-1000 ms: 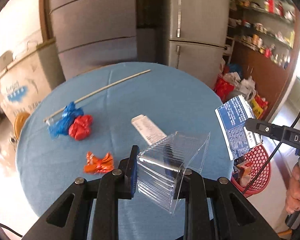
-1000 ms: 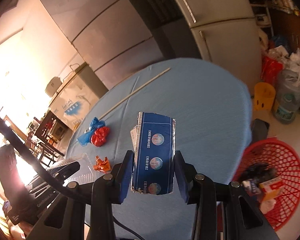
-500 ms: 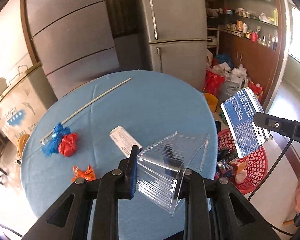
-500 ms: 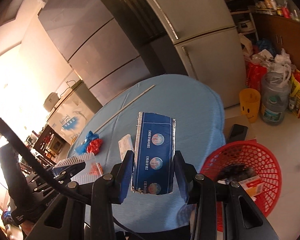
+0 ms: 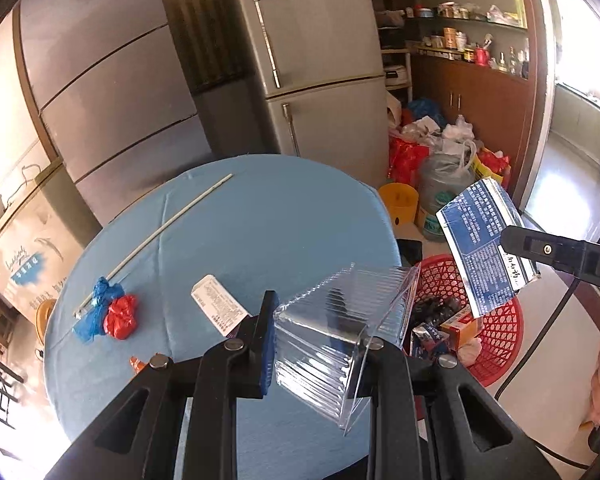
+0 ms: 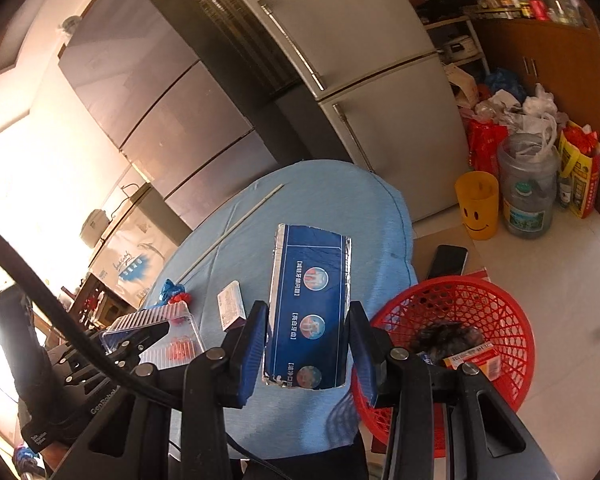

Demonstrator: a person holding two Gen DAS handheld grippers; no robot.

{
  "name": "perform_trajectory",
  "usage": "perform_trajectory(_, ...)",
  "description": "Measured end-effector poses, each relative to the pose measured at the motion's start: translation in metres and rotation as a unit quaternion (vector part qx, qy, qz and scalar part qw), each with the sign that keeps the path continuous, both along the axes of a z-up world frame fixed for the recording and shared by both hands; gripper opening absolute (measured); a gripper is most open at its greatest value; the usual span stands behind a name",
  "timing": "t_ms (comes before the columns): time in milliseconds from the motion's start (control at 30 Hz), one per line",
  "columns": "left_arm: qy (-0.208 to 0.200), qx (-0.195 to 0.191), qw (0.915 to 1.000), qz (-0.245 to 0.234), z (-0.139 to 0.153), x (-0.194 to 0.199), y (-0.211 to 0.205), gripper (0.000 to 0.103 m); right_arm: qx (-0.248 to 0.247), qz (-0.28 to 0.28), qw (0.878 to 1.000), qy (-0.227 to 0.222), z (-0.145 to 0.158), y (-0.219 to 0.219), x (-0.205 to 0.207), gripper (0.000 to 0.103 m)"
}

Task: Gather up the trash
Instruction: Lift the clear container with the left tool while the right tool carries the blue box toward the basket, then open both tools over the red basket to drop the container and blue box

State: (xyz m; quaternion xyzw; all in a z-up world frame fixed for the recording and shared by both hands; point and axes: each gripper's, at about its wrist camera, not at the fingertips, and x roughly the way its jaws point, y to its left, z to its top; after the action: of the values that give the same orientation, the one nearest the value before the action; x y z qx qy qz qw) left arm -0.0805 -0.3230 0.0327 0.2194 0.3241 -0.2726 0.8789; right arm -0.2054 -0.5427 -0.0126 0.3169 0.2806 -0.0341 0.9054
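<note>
My left gripper (image 5: 320,340) is shut on a clear ribbed plastic container (image 5: 340,320), held above the near edge of the round blue table (image 5: 260,232). My right gripper (image 6: 306,344) is shut on a flat blue foil-edged package (image 6: 310,300), which also shows in the left wrist view (image 5: 484,248), to the right of the table and above the red trash basket (image 6: 480,300). The basket stands on the floor and holds some boxes and wrappers (image 5: 448,328). On the table lie a white box (image 5: 220,308), a blue wrapper (image 5: 96,304), a red wrapper (image 5: 120,316) and an orange scrap (image 5: 138,363).
A long white stick (image 5: 156,236) lies across the table's far left. Fridges (image 5: 320,60) stand behind the table. On the floor are a yellow smiley cup (image 6: 478,210), a large water jug (image 6: 528,184), bags, and a phone (image 6: 448,260) on cardboard beside the basket.
Both grippers have pulled back from the table and swung right with their loads. The red basket has come more fully into view below the blue package.
</note>
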Motion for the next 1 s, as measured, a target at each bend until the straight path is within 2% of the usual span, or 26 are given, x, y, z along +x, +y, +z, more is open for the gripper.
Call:
perform_trajectory(833,-0.012,0.023,0.998,-0.058,-0.008,-0.02,-0.058,0.025,0.021,-0.056,0.998,0.001,-0.013,-0.039,-0.032,0.043)
perform_trajectory(1000,0.016,0.012,0.9971,-0.074,-0.018,-0.012,-0.075,0.025,0.026,-0.079,0.997,0.006,-0.02,-0.051,-0.04,0.043)
